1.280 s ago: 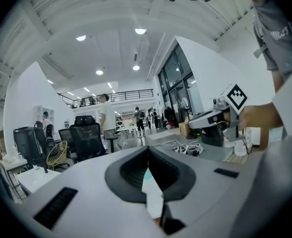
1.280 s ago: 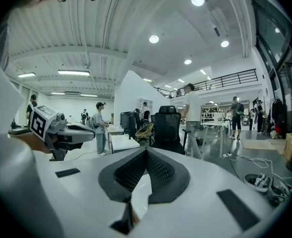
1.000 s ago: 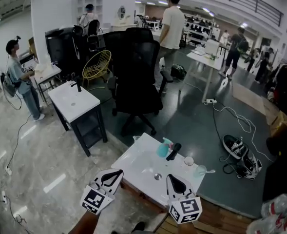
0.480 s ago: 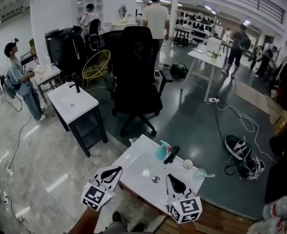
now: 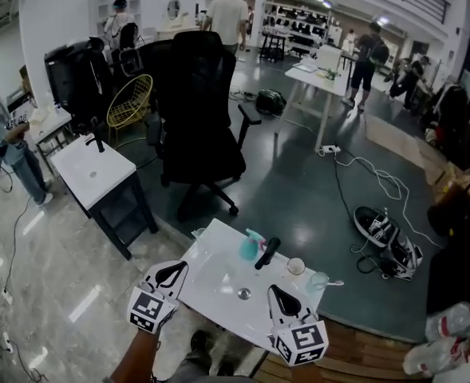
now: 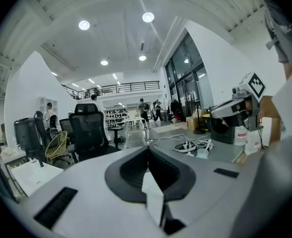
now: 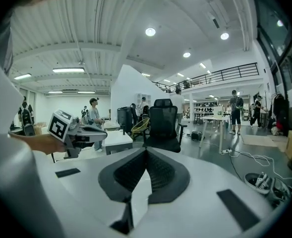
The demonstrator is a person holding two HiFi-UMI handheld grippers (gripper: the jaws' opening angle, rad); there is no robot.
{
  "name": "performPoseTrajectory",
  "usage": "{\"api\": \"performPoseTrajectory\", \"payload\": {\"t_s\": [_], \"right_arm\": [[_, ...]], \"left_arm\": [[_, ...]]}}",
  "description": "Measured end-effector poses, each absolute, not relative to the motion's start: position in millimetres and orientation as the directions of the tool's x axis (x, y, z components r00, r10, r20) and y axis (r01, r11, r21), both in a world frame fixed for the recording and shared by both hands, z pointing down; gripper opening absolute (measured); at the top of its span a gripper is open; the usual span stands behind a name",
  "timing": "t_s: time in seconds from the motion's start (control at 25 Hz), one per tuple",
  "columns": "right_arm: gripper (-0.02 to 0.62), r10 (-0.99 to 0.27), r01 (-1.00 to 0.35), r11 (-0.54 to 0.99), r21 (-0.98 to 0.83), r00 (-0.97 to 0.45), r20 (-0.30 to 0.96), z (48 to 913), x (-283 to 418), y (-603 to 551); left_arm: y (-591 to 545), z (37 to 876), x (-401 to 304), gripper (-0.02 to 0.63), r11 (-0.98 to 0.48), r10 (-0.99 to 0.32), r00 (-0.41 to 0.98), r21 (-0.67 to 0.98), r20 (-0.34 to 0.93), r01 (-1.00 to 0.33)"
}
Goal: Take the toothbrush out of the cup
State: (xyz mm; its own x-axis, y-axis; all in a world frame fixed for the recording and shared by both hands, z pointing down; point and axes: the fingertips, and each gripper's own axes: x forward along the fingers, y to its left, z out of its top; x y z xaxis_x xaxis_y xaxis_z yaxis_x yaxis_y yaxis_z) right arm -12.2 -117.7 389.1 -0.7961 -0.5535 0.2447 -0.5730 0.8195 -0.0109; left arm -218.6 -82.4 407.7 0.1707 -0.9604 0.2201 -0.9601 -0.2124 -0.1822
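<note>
At the far right corner of the white washbasin table point(image 5: 212, 276), a pale translucent cup point(image 5: 317, 281) stands with a white toothbrush point(image 5: 335, 282) in it. The brush leans out over the cup's rim, and its free end points right, away from the black tap point(image 5: 266, 252). A small white cup point(image 5: 296, 266) sits just beside the translucent cup, on the tap side.

The right gripper point(image 5: 282, 297) hangs at the table's near edge with its jaws pressed together and nothing between them. The left gripper point(image 5: 173, 273) is off the near left corner, also closed and empty.

The translucent cup lies ahead of the right gripper and a little to its right. It is near that gripper and well apart from the left one, so the right gripper looks the likely one to take the brush. Because the brush's long axis runs roughly crosswise to that gripper's pointing line, the jaws would have to open and come at the free end from the near side, clear of the white cup.
</note>
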Motion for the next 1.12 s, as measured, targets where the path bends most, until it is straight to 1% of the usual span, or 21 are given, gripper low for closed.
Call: {"api": "performPoseTrajectory", "payload": {"t_s": [0.2, 0.68, 0.92, 1.12], "right_arm": [[0.011, -0.590, -0.614, 0.789, -0.007, -0.761, 0.270, 393.6, -14.9, -140.9], [0.011, -0.652, -0.697, 0.717, -0.016, -0.678, 0.341, 422.2, -19.3, -180.6], [0.011, -0.665, -0.724, 0.689, -0.021, -0.644, 0.378, 439.4, -30.8, -194.2], [0.011, -0.671, -0.739, 0.673, -0.017, -0.620, 0.405, 450.3, -41.3, -203.0]], "left_arm": [[-122.8, 426.5, -242.1, 0.000, -0.224, -0.953, 0.181, -0.161, 0.243, -0.961], [-201.3, 495.4, -288.5, 0.002, -0.262, -0.916, 0.208, -0.118, 0.344, -0.958], [-230.3, 532.2, -309.4, 0.066, -0.278, -0.889, 0.223, -0.084, 0.400, -0.957], [-246.6, 562.4, -319.8, 0.098, -0.296, -0.863, 0.246, -0.046, 0.441, -0.954]]}}
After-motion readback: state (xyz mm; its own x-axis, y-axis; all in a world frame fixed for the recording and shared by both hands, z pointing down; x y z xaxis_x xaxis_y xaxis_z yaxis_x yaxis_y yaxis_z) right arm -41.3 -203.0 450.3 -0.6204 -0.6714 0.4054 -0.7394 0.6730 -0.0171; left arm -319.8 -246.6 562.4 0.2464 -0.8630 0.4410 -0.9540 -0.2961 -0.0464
